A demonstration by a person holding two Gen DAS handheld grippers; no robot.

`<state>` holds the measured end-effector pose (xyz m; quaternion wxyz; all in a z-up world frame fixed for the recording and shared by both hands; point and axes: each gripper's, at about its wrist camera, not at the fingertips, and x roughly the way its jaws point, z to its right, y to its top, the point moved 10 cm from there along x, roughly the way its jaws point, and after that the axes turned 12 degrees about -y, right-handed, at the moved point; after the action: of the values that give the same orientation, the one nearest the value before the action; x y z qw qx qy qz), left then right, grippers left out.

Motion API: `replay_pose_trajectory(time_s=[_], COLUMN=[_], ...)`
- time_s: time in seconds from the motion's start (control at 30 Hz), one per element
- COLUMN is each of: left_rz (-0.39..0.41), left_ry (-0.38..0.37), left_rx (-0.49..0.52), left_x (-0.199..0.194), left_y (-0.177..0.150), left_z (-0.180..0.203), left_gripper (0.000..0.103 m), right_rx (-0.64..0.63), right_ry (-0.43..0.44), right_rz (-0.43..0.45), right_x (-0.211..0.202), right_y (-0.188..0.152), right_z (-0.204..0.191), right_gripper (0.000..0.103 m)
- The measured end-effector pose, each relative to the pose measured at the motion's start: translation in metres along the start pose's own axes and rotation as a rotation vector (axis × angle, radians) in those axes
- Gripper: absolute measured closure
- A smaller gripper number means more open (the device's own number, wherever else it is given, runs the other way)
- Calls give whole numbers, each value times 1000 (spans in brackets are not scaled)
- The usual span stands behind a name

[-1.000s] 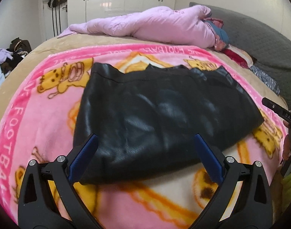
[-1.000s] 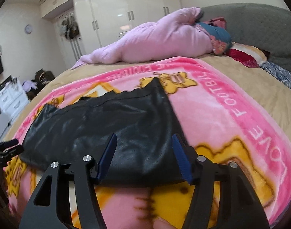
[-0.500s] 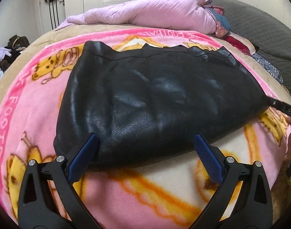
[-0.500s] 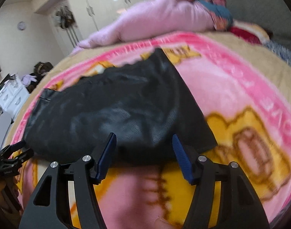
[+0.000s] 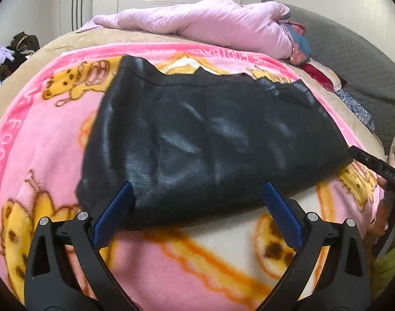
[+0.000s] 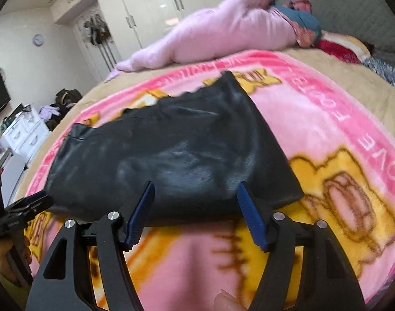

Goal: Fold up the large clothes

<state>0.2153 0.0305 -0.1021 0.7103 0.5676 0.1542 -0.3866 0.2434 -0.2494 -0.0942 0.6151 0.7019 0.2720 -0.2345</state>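
A black leather-look garment (image 5: 210, 140) lies folded flat on a pink cartoon blanket (image 5: 42, 134) on the bed; it also shows in the right wrist view (image 6: 176, 155). My left gripper (image 5: 197, 194) is open and empty, its blue fingertips (image 5: 119, 204) just over the garment's near edge. My right gripper (image 6: 194, 197) is open and empty, its fingertips (image 6: 246, 207) over the near edge towards the garment's right corner. The right gripper's body shows at the right edge of the left wrist view (image 5: 373, 165), and the left gripper at the left edge of the right wrist view (image 6: 23, 207).
A pink duvet (image 5: 202, 23) is heaped at the far side of the bed, with pillows (image 5: 319, 75) and a grey headboard (image 5: 352, 51) to the right. White wardrobes (image 6: 156, 7) stand behind. A white drawer unit (image 6: 26, 132) and a clothes pile (image 6: 55, 108) lie off the bed's left.
Both grippers came close over the garment's near edge, then drew back a little and tilted up. The garment has not moved. Both stay open.
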Motion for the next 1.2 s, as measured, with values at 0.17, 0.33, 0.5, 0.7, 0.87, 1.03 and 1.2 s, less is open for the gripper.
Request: replay_pose_trajectory(time_s=[0.17,0.33,0.5,0.7,0.87,1.03,1.2], left_rz=[34,69,98,114,114,112,111], left_ry=[39,61,79,105,126,137,121], left_rx=[7,-16,-32,-48,-81,-111,-136], left_x=[-20,-36,-50,-60,-64,-64,-61], left_y=[3,11,18,22,22,21,21], left_z=[-6,-17,-27,-41,-59,-73,-80], left_gripper=[10,10,9,9,9,9,9], right_rx=[-46,-67,-107,-153,-192,-223,-245], right_ry=[24,46,76,108,130,145,154], right_rz=[40,60,70,76,75,65,55], right_x=[-19,-32,-42,-49,-50,-47,-41], right_y=[6,9,9,7,2,-5,-10], right_z=[-28,-51,-78,-111,-136,-156,-171], right_gripper=[31,25,23,22,22,22,22])
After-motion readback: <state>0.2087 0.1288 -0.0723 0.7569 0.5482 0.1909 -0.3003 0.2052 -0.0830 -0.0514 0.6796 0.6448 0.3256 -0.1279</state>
